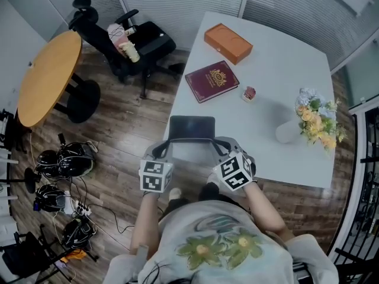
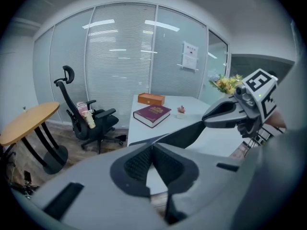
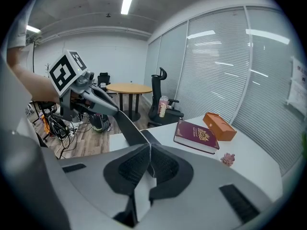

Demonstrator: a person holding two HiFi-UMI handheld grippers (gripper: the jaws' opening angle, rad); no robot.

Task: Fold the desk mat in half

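Grey moulded-plastic left gripper (image 1: 168, 146) and right gripper (image 1: 218, 145) are each clamping tight on the near edge of the thin, dark grey, flexible rectangular desk mat (image 1: 190, 128), holding that edge raised over the smooth white table (image 1: 278, 58) at lower centre of the head view. Higher up, a maroon hardcover book (image 1: 211, 81) and an orange rectangular box (image 1: 228, 42) are lying flat.

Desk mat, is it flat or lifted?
Lifted at the near edge: left gripper and right gripper pinch the desk mat; the rest lies flat.
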